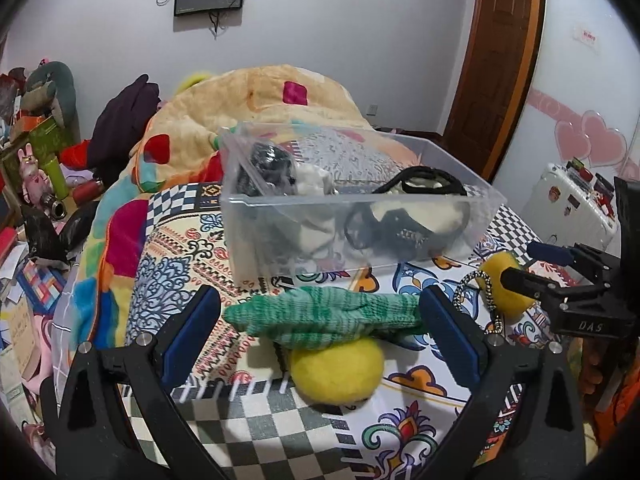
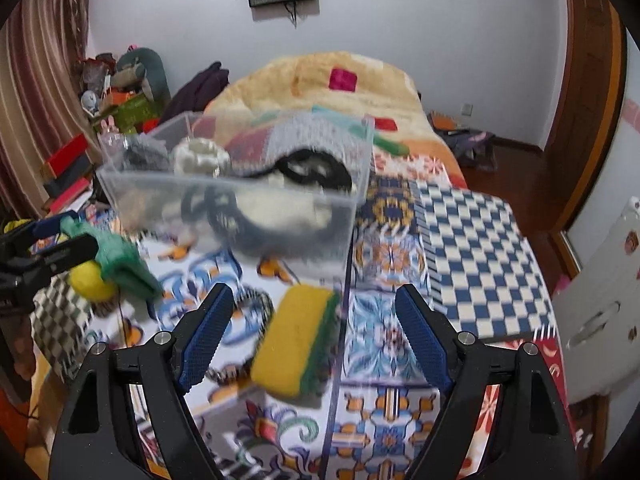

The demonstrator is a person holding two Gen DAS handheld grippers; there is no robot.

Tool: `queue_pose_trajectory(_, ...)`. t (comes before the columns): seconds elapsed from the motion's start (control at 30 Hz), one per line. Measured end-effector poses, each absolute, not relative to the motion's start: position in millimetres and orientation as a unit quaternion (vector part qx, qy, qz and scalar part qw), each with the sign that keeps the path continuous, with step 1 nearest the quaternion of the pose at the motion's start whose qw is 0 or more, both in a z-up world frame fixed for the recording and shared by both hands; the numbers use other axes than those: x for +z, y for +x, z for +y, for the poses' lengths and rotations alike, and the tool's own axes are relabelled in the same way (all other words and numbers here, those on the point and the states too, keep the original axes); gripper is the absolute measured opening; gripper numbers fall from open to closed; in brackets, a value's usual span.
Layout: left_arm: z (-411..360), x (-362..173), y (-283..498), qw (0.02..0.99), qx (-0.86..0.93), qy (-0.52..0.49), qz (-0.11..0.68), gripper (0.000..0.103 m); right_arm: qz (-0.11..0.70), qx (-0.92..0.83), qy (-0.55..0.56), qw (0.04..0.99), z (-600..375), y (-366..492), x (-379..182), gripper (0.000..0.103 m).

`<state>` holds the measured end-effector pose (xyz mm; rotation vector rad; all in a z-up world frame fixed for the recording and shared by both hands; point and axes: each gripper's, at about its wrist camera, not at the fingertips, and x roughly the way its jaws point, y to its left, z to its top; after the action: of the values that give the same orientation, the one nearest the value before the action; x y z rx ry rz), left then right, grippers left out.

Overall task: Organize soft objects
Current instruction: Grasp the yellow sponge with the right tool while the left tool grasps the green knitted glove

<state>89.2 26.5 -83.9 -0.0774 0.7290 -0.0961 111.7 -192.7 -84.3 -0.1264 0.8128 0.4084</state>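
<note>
The green knitted cloth (image 1: 326, 314) is lying draped over a yellow ball (image 1: 336, 372) on the patterned bed cover (image 1: 400, 420), just in front of the clear bin (image 1: 360, 208). Your left hand-held gripper (image 1: 320, 344) is standing wide around both, its right pad touching the cloth's end. Only your right view is showing the yellow-and-green sponge (image 2: 298, 340), lying between the wide-spread fingers of your right hand-held gripper (image 2: 316, 336). Motion blur is smearing that view, and the bin's dark and pale contents are staying hard to make out.
</note>
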Motion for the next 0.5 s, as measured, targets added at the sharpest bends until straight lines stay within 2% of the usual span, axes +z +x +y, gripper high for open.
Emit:
queue_pose_trajectory(0.2, 21, -87, 87, 0.934, -0.054, -0.037, 0.352, 0.098, 0.418, 0.202, -0.051, 0.884, -202, 104, -98, 0.048)
queue_pose_trajectory(0.27, 20, -88, 89, 0.933, -0.057, -0.037, 0.355, 0.083, 0.427, 0.203, -0.045, 0.880, -204, 105, -101, 0.033)
queue_pose_trajectory(0.33, 20, -90, 91, 0.930, -0.059, -0.040, 0.360, 0.079, 0.438, 0.207, -0.036, 0.874, -207, 109, -106, 0.027)
queue_pose_trajectory(0.4, 23, -92, 93, 0.930, -0.061, -0.052, 0.358, 0.075, 0.434, 0.205, -0.028, 0.877, -209, 108, -105, 0.027)
queue_pose_trajectory(0.5, 27, -93, 96, 0.929, -0.065, -0.066, 0.357, 0.056, 0.421, 0.204, -0.026, 0.883, -211, 104, -99, 0.027)
